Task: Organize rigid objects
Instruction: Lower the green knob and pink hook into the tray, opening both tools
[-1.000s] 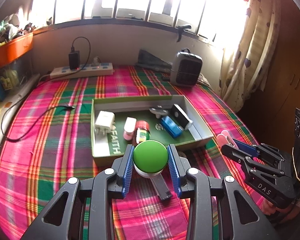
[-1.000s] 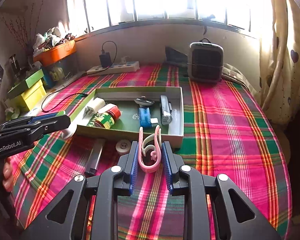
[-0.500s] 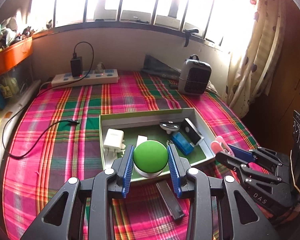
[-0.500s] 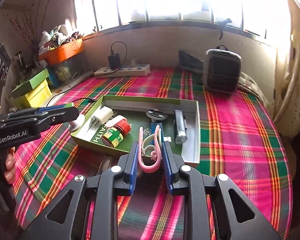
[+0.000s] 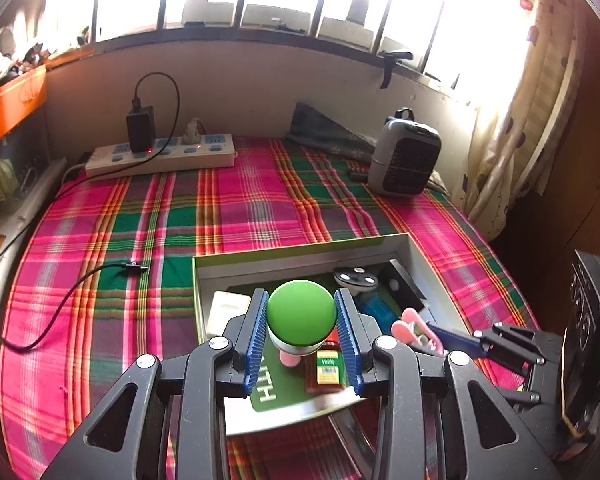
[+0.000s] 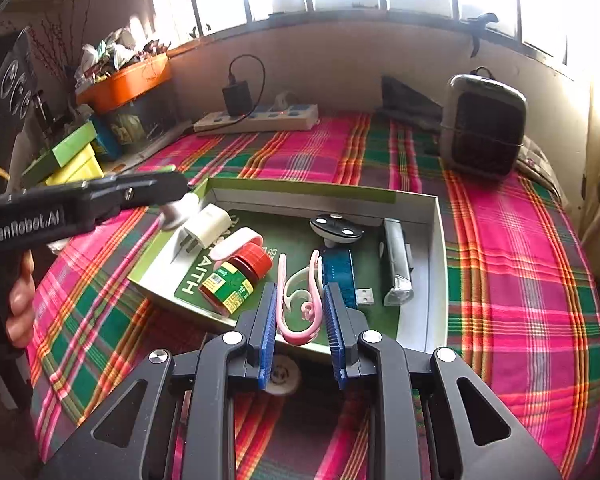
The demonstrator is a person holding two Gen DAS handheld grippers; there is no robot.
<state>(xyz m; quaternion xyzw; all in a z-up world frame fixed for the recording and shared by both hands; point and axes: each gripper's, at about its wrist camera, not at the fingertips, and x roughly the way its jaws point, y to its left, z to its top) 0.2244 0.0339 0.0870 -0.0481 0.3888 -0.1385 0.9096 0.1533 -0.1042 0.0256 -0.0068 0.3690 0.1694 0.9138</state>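
Both views look forward and steeply down along a gripper's own two fingers, toward the window wall at the far side of the plaid-covered table (image 5: 260, 208). The left wrist camera sits close above the near left part of the open box (image 5: 300, 254), with the right gripper (image 5: 416, 330) entering at its right edge. The right wrist camera hangs just above the box's (image 6: 440, 264) near edge, with the left gripper (image 6: 176, 200) crossing at its left. Both share the box, the power strip (image 5: 160, 156) (image 6: 256, 120) and the grey heater (image 5: 404, 160) (image 6: 484, 124) along the far wall.
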